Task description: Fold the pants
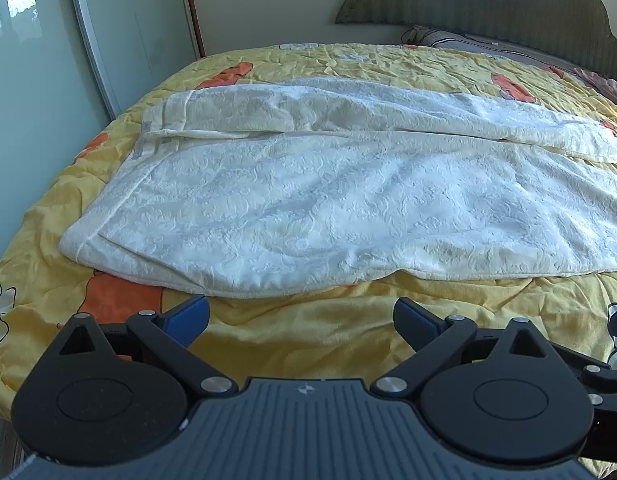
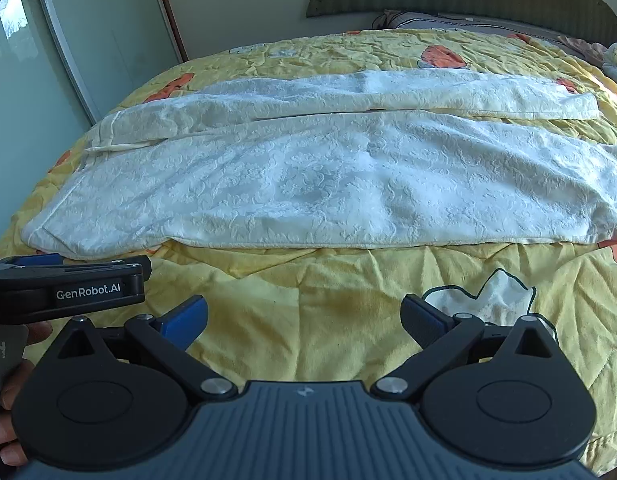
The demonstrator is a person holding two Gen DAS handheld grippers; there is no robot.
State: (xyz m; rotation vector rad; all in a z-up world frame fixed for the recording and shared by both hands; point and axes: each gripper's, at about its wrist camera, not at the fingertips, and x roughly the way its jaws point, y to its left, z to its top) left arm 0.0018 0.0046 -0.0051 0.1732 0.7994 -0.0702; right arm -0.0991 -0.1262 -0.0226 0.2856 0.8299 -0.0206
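We hold both grippers low over the near edge of the bed [image 1: 292, 340], side by side, facing the pants [image 1: 328, 200] that lie spread flat across the yellow quilt [image 2: 328, 300]. The waistband sits at the left and the two legs run off to the right, the far leg lying alongside the near one with a seam line between them. The left gripper [image 1: 300, 320] has its jaws spread wide and holds nothing; its tips hover just short of the pants' near hem. The right gripper [image 2: 304, 318] is likewise wide open and empty, a little further back from the cloth. In the right wrist view the left gripper's body shows at the left edge, with a hand [image 2: 12, 384] wrapped around the handle. We judge the fold has not begun: the cloth is laid out smooth so each gripper can take the near edge and carry it over the far leg.
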